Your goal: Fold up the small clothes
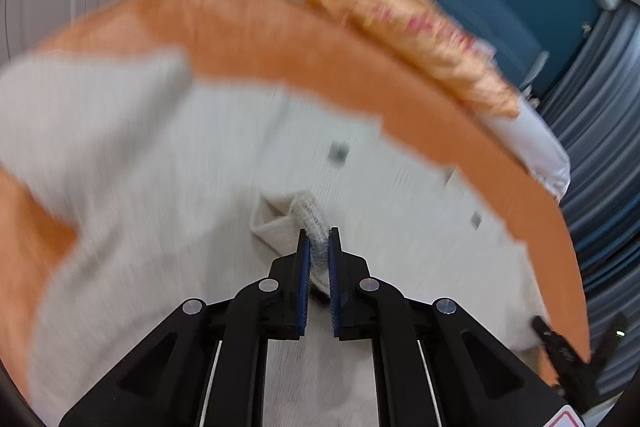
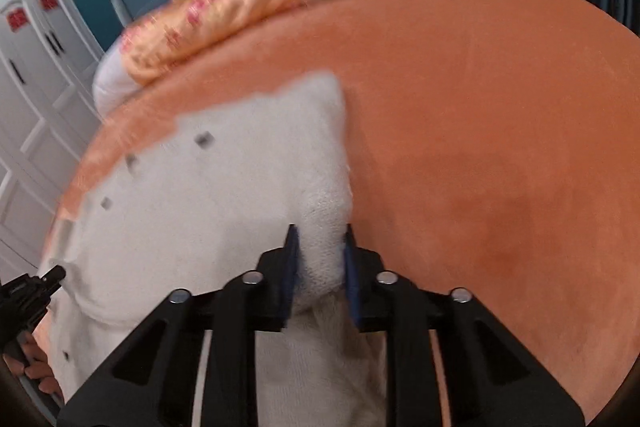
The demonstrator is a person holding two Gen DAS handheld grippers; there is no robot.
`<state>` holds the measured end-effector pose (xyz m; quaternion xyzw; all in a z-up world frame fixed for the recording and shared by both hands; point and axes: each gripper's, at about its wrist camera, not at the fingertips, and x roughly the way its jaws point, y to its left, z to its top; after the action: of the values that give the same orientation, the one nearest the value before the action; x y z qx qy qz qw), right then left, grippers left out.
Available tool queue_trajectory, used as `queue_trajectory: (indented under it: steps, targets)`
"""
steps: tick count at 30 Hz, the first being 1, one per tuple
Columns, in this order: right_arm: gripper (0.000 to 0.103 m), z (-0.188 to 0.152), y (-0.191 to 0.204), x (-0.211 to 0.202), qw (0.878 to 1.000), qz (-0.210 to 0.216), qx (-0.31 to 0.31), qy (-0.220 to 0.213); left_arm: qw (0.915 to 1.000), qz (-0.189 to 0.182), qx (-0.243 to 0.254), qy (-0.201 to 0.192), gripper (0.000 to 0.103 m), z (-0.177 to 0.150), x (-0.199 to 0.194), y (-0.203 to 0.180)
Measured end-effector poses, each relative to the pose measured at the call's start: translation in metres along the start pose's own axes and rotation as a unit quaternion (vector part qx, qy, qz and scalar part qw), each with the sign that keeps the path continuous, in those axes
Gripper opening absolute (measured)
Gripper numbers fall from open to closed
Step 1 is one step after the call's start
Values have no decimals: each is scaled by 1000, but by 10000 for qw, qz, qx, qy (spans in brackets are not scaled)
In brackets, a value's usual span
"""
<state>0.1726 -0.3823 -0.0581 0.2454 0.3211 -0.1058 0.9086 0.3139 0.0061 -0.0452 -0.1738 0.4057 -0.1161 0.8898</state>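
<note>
Fingers (image 2: 38, 373), seemingly, beside left tongs (image 2: 60, 273)

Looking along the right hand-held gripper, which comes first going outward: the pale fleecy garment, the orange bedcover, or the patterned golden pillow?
1. Pale fleecy garment, pinched between the right hand-held gripper pads.
2. Orange bedcover, just beside, spreading right.
3. Patterned golden pillow, far end, upper left.

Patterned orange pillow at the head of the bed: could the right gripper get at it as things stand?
Probably not yet: the right gripper is shut on the white garment; otherwise bare orange bedspread leads to the pillow.
</note>
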Motion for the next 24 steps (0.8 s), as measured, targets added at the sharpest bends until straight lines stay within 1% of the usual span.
queue_trajectory:
  steps: [1,2,3,4,5,6,7,8,9,10,12,13,15,16,17,19,20,21,22,23,24]
  targets:
    - [16,4,6,-13,9993,183,-3,-319,9994,-43,90,-341,6,9,-15,-5]
    - [16,7,9,-25,9976,344,12,-603,9986,-26,133,-513,6,13,-22,-7]
    - [15,6,7,-33,9962,386,26,-779,9976,33,177,-668,6,16,-28,-8]
    - [15,2,4,-27,9972,222,-30,-714,9972,160,244,-687,6,16,-26,-6]
    - [15,-2,2,-11,9990,-8,-124,-418,9976,289,272,-559,6,14,-17,-3]
    - [15,-11,-8,16,9994,-293,-116,140,9987,410,236,-203,6,6,4,5]
    - [15,-20,-20,37,9973,-416,65,599,9984,516,204,55,6,-1,19,12]
    - [16,-18,-23,33,9982,-290,199,485,9970,671,180,348,6,-9,37,18]
    - [16,-13,-20,25,9988,-259,179,377,9957,734,140,540,6,-19,50,25]
    - [16,-7,-16,15,9994,-225,148,222,9963,718,145,447,6,-23,49,27]
    - [17,-2,-10,5,9996,-229,119,129,9967,714,192,348,7,-23,45,23]
    - [18,-1,-9,1,9994,-316,95,78,9967,719,195,337,7,-23,45,22]
    - [17,-1,-3,-15,9986,-490,0,-221,9963,754,218,353,8,-22,47,21]
    - [18,0,3,-21,9983,-475,-62,-341,9963,754,219,350,8,-23,47,24]
    - [18,0,11,-27,9984,-361,-173,-393,9962,762,231,338,9,-22,47,24]
    - [17,-7,18,-23,9986,-138,-468,-204,9962,776,261,309,9,-25,45,24]
    - [16,-9,24,-12,9978,-138,-645,-26,9960,798,273,302,10,-27,46,26]
    - [16,-16,27,4,9955,-338,-849,257,9958,822,287,290,11,-28,46,25]
    - [12,-22,23,20,9929,-600,-908,474,9956,842,291,279,11,-29,46,25]
    - [0,-25,19,28,9926,-703,-806,583,9956,848,290,279,12,-30,46,25]
    - [0,-25,8,22,9953,-631,-491,544,9957,834,280,280,13,-30,46,26]
